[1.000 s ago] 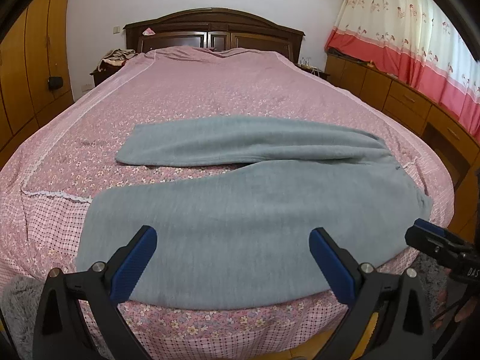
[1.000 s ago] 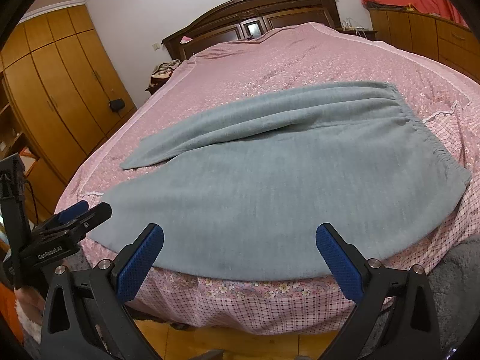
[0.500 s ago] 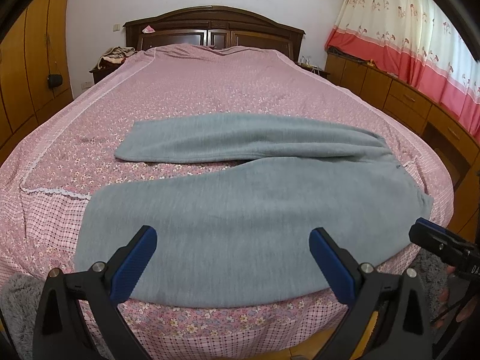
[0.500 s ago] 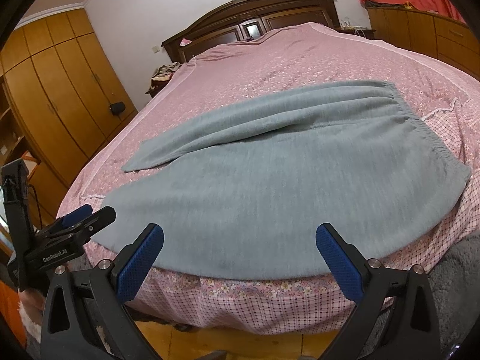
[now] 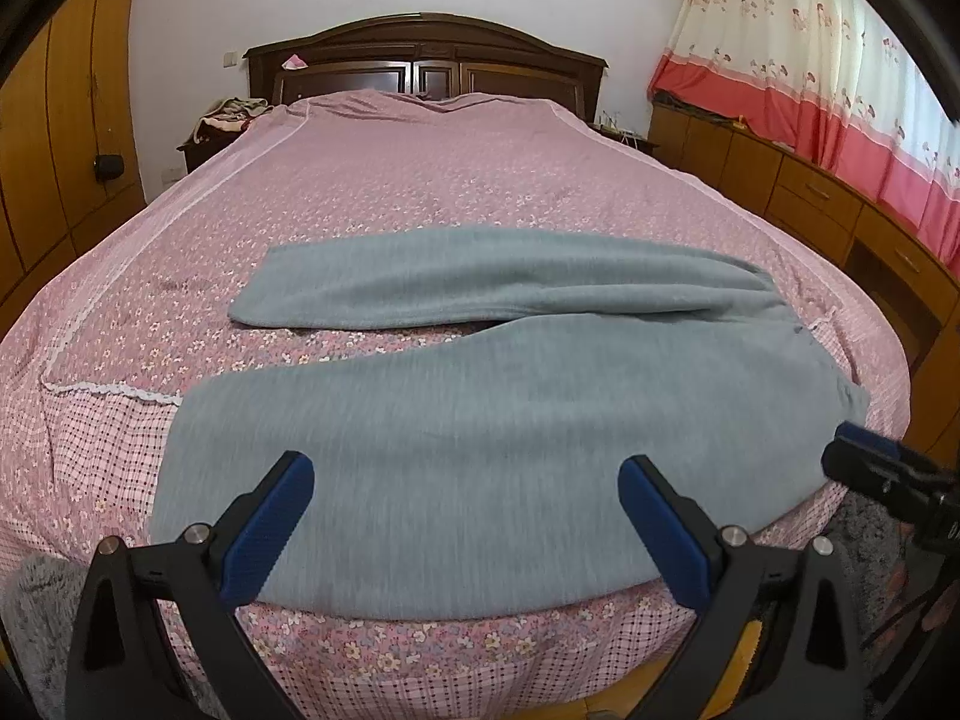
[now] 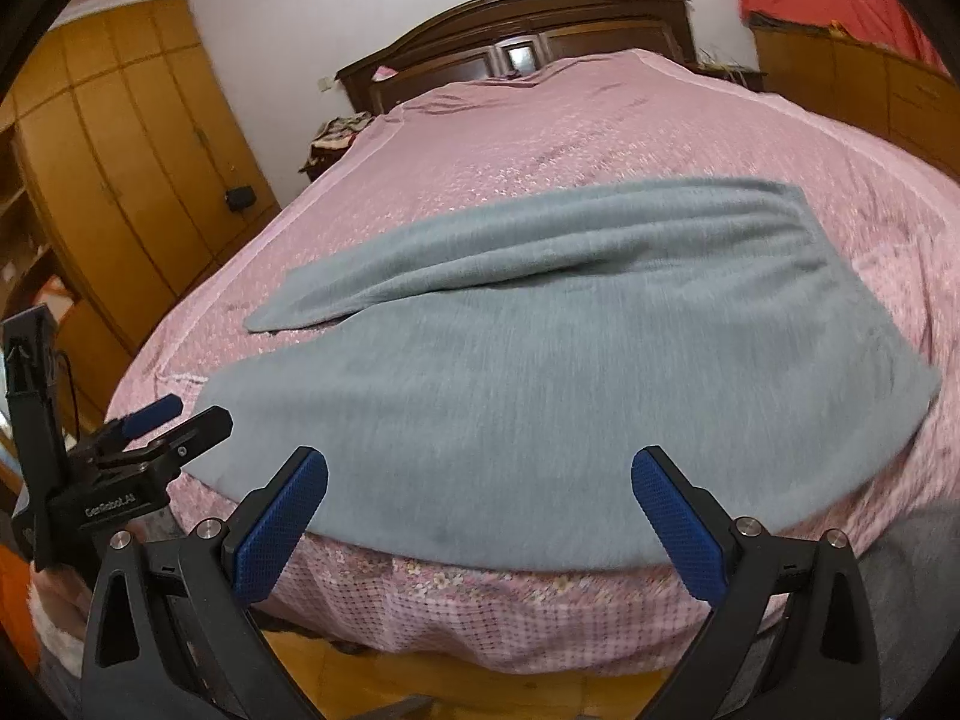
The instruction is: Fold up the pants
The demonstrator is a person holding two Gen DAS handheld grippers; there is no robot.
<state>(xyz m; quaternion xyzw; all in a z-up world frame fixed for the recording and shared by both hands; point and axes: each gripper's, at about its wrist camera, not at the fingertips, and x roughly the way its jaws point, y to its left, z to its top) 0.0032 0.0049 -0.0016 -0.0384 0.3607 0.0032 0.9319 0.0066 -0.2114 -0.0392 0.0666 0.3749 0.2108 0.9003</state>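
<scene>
- On the pink bed (image 5: pixel 420 180), in the left wrist view, the gray pants (image 5: pixel 480 420) lie flat near the front edge, legs apart. The left hand-held gripper (image 5: pixel 465 516) is spread wide, holding nothing.
- In the right wrist view, the right hand-held gripper (image 6: pixel 480 516) is spread wide too, just above the pants' (image 6: pixel 540 360) near edge.

The pants (image 6: pixel 540 360) are smeared by motion blur in the right wrist view, so their weave and near hem cannot be made out. The right gripper (image 5: pixel 888 474) is cut off by the left wrist view's edge, its jaws' spread unreadable there. The pile on the nightstand (image 5: pixel 231 111) is too small to identify.
</scene>
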